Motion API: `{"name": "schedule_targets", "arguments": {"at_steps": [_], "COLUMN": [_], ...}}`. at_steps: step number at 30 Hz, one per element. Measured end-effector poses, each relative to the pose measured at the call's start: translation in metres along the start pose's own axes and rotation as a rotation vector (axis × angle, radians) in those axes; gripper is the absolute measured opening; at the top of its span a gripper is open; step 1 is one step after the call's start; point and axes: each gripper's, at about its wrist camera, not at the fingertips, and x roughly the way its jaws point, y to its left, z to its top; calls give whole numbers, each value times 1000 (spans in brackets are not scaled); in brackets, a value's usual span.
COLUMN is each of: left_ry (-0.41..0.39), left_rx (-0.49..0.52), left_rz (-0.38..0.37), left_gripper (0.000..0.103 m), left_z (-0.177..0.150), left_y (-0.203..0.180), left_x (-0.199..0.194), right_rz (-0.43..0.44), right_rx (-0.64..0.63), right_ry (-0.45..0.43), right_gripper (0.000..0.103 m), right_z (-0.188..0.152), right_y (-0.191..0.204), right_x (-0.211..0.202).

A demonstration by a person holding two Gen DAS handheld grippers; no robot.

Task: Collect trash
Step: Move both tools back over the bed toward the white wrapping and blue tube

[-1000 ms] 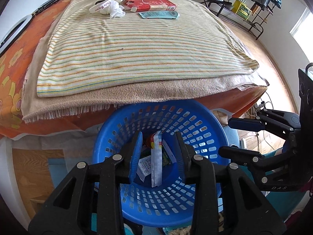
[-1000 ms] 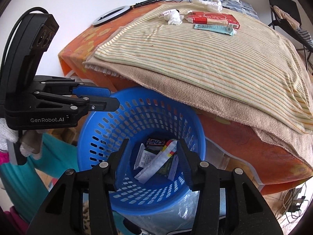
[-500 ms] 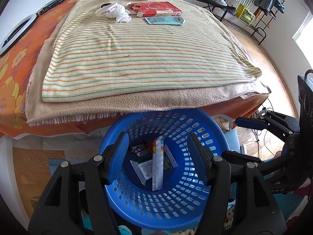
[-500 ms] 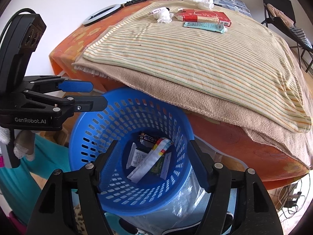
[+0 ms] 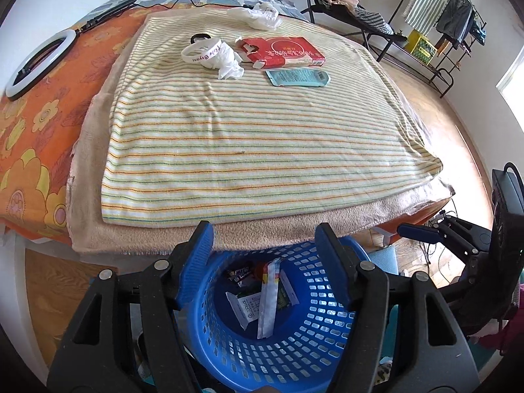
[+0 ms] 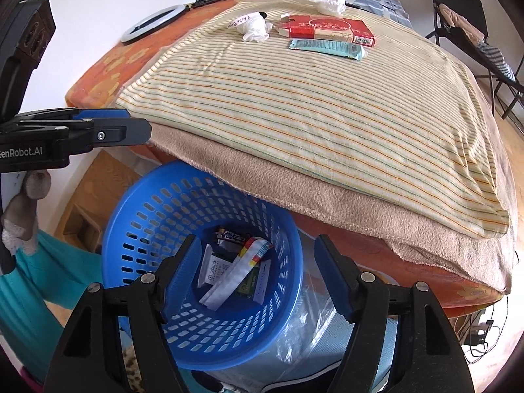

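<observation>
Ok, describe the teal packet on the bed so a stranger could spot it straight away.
Start at the striped blanket spread over the bed, and look to its far end, where the leftover litter lies. The teal packet lies flat just in front of the red carton, right of the crumpled white tissue. It is the only thin, pale blue-green piece there.

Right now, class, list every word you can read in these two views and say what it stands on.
"GenRobot.AI", first letter cut off: side of the left gripper.
"Kobe Bryant": white wristband.
Red box: print too blurred.
Teal packet and wrappers in the blue basket: too small.
</observation>
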Motion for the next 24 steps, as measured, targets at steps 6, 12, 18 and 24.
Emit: {"name": "schedule_targets", "arguments": {"at_steps": [6, 12, 18, 24], "left_ry": [-61, -83, -104, -108], "left_rx": [-25, -72, -109, -150], "left_rz": [41, 60, 79, 85], "left_gripper": [66, 66, 59, 46], "left_z": [41, 79, 110, 137], "left_y": [20, 46, 67, 85], "left_x": [-13, -9, 0, 14], "right_rz": [-22, -44, -73, -77], "right_rx": [-5, -30, -30, 49], "right_ry": [-63, -133, -176, -202], "right_gripper": [71, 71, 71, 71], "right_z": [18, 39, 66, 98], "right_y": [-13, -26, -44, -77], "right_x": [-9, -17, -17, -15]}}
